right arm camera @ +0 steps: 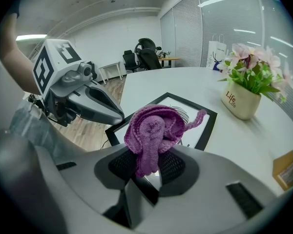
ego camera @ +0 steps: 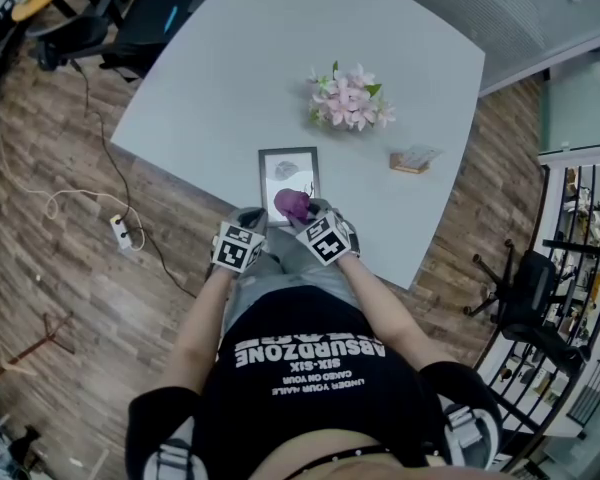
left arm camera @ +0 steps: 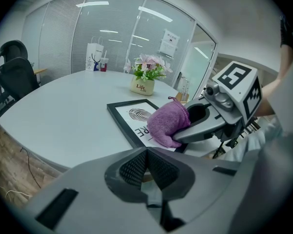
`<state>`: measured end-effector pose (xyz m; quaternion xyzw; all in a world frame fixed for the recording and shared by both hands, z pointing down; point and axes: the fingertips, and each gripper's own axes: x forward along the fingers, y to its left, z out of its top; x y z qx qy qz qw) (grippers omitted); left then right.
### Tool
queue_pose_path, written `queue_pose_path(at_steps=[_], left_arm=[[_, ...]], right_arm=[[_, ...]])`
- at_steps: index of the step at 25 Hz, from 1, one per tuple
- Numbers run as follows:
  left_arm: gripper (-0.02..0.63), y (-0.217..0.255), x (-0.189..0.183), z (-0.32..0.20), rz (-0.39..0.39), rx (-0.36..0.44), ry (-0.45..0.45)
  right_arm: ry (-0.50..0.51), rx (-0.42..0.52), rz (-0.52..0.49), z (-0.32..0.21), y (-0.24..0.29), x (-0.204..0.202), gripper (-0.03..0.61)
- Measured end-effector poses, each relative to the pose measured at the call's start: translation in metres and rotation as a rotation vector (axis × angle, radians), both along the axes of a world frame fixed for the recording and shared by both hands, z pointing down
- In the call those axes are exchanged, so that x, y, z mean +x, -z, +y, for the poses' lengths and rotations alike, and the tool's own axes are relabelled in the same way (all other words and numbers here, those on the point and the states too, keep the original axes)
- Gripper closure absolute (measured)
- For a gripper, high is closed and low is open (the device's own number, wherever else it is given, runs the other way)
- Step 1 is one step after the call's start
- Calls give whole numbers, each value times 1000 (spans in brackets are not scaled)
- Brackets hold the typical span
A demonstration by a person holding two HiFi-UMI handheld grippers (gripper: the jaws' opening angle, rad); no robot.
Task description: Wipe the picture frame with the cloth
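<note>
Table: pale grey top with rounded corners, carrying a pot of pink flowers towards its far right and the picture frame lying flat close to the near edge, in front of the person. Left gripper: jaws together with nothing between them, held over the near edge just left of the frame and not touching it. Right gripper: jaws clamped on a bunched purple cloth, which is pressed onto the near end of the frame's glass. Assessment: the cloth is in hand and in contact, so pick-up is done and wiping appears under way at the near end. The far end of the glass and the black border lie uncovered. Cleanliness cannot be judged, so most of the frame probably remains to be wiped.
</note>
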<state>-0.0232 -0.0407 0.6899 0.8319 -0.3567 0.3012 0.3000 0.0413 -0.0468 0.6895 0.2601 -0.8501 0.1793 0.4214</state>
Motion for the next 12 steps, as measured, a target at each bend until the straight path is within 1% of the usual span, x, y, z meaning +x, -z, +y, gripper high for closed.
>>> queue_pose_path(at_steps=[12], left_arm=[[597, 0, -2, 2, -8, 1, -13]], right_arm=[[-6, 1, -6, 2, -2, -1, 454]])
